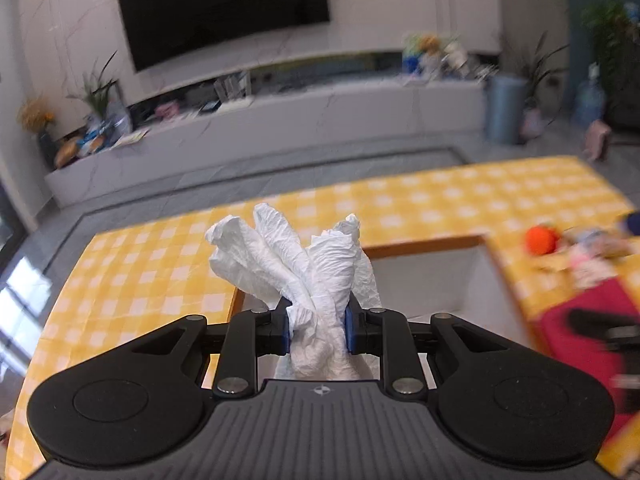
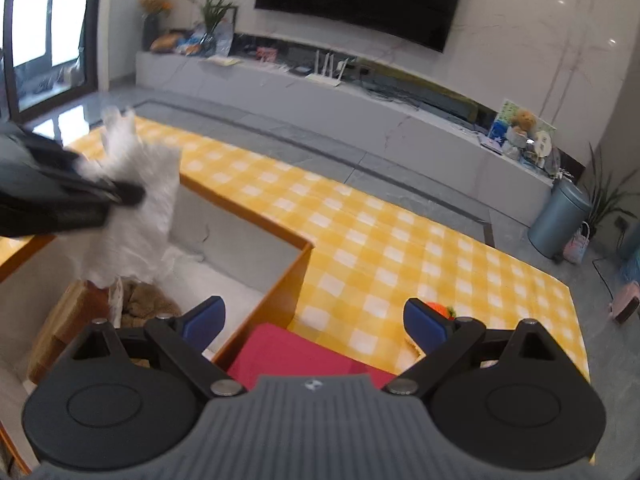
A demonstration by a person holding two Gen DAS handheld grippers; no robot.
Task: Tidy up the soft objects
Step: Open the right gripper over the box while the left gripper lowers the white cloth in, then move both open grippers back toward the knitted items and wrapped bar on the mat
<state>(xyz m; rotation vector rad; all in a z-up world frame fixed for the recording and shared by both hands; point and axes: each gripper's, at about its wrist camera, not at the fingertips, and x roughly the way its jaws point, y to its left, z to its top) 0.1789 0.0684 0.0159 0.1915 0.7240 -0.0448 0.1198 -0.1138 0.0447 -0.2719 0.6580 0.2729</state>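
Between the blue pads of your left gripper sits a crumpled white tissue, pinched at its middle, its loose ends fanning out beyond the fingertips above a wooden-rimmed box on the yellow checked surface. Your right gripper is spread wide and holds nothing; a red cloth lies below it, the tissue up to its left.

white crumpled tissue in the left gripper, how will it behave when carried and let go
The white tissue is probably floppy: its ends splay loosely above the left gripper. It looks very light and likely compresses easily, since it bunches thin between the pads. Released, it would probably drop slowly, not roll.
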